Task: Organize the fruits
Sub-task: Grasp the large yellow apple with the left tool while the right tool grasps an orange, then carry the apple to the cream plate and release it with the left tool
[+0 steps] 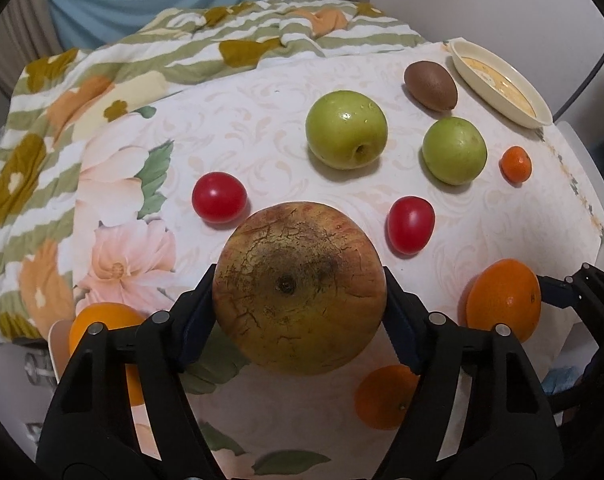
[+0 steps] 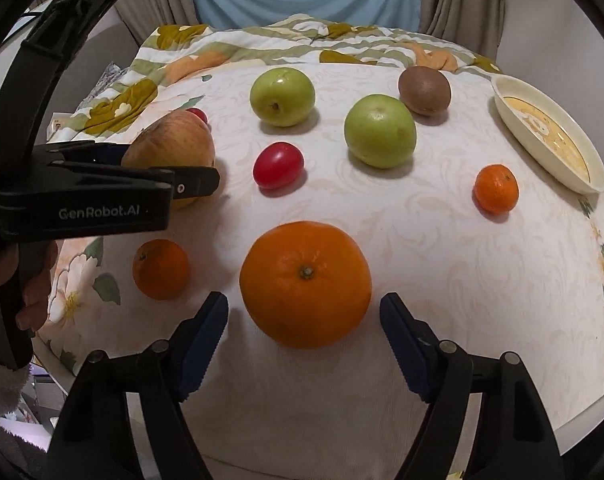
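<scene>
Floral-clothed table [image 2: 441, 248], curtained wall behind; we are logging stock. Left gripper [image 1: 298, 300]: its pads are clamping a russet apple [image 1: 298, 292], near the table's left side. Right gripper [image 2: 303, 340]: jaws are standing apart, flanking a large orange [image 2: 305, 283] without touching. Loose items are lying well apart: two green apples [image 2: 282, 96], two red tomatoes [image 2: 278, 165], a kiwi [image 2: 424, 90], small tangerines [image 2: 496, 188]. Cream dish [image 2: 513, 120] is sitting bare at the far right. We are judging the sorting as barely begun; nearly everything remains.
</scene>
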`<state>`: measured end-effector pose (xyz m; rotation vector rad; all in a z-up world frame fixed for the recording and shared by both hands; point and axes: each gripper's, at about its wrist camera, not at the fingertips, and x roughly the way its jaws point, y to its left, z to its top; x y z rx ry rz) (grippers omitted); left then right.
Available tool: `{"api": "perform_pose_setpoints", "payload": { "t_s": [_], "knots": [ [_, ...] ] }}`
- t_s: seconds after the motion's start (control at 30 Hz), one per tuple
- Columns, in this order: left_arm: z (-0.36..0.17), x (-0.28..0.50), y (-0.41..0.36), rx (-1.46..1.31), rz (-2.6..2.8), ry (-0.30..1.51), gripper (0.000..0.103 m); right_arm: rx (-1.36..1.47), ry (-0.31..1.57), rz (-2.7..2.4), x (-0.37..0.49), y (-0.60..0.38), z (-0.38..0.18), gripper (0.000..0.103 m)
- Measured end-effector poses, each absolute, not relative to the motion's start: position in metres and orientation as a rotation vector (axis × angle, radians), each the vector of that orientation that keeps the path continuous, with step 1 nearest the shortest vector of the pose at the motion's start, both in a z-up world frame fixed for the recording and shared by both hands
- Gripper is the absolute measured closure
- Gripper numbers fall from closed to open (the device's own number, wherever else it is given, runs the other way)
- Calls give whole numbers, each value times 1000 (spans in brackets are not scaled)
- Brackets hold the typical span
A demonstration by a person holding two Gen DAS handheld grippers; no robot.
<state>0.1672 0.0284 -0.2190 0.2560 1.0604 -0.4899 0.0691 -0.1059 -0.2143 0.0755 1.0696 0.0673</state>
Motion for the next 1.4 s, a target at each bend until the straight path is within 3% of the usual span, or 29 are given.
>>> {"api": "perform_pose_setpoints", "payload": {
  "t_s": [0.2, 0.33, 0.63, 0.93, 1.4],
  "knots": [
    [-218, 163, 32, 287, -468, 1051, 22, 59, 1075, 72, 73, -105, -216, 38],
    [-218, 162, 36, 285, -463, 1052, 22, 46, 1071, 82, 75, -104, -215, 47],
    [-206, 157, 40, 280, -449, 1030, 22, 54, 1051, 93, 76, -107, -204, 48],
    [-161, 152, 34, 253, -435, 971, 22, 56, 963, 82, 72, -123, -161, 48],
    [-86, 155, -45, 175, -381, 902, 22, 79, 832, 65, 83, -222, -94, 48]
  ]
}}
